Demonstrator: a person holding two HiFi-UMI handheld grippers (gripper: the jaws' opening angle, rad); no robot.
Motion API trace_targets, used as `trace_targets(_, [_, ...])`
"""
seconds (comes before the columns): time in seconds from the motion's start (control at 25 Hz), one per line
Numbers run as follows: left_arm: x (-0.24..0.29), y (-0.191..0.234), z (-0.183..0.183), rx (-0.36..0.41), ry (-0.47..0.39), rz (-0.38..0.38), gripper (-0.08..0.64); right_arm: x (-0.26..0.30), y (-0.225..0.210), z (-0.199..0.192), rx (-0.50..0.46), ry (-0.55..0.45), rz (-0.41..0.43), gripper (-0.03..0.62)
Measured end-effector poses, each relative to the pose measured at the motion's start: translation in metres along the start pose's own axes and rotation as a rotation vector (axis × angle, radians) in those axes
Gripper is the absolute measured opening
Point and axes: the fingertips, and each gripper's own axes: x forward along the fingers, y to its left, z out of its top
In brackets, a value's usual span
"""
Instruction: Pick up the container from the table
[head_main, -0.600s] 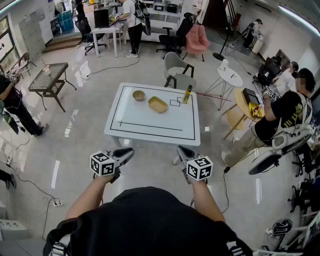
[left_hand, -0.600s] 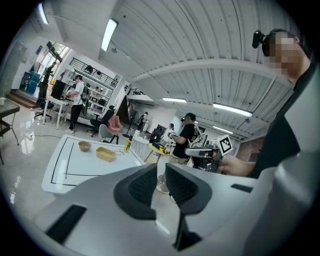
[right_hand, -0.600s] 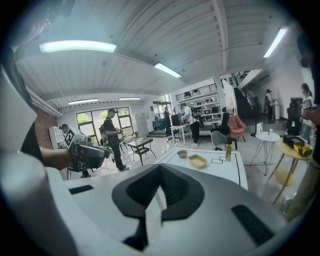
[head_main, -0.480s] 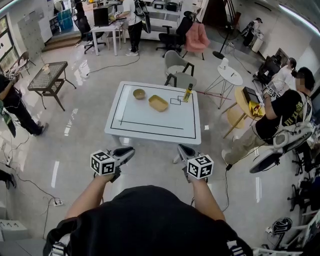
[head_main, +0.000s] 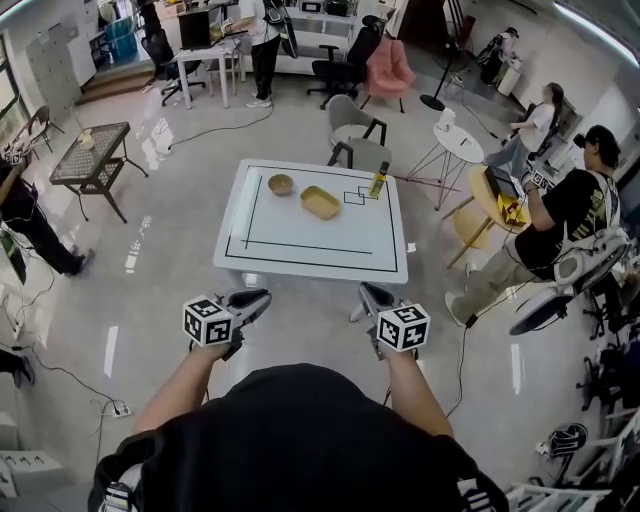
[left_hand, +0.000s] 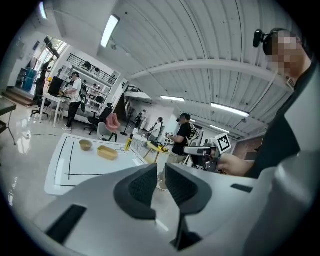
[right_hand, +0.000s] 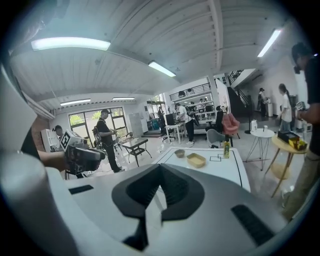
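Where the person's two arms reach forward, two grippers hover just short of the near edge of the table (head_main: 300, 250), both clear of it. The left gripper (head_main: 262, 298) has its jaws a narrow slit apart with nothing between them, and the right gripper (head_main: 366, 291) has its jaws pressed together, empty. On the one white table, marked with black lines, stand three things, all on its far half: one round bowl (head_main: 281, 184) toward the table's far left corner, one yellow container (head_main: 320, 203) just right of the bowl, and one bottle (head_main: 378, 181) upright near the table's far right corner. The container lies open side up, touching neither neighbour, with its long axis slanted across the table from far left to near right.
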Motion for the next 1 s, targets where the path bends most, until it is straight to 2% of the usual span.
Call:
trace_targets(0.56, [-0.026,0.032,-0.003,-0.003,0.020,-0.040,0.057,0.021,0.022,-0.007,0.024,0.030,-0.068,0.006])
trace_targets(1.0, [-0.029,0.036,-0.011,-0.008,0.020,-0.050,0.055,0.023,0.029,-0.012,0.026,0.018,-0.041,0.006])
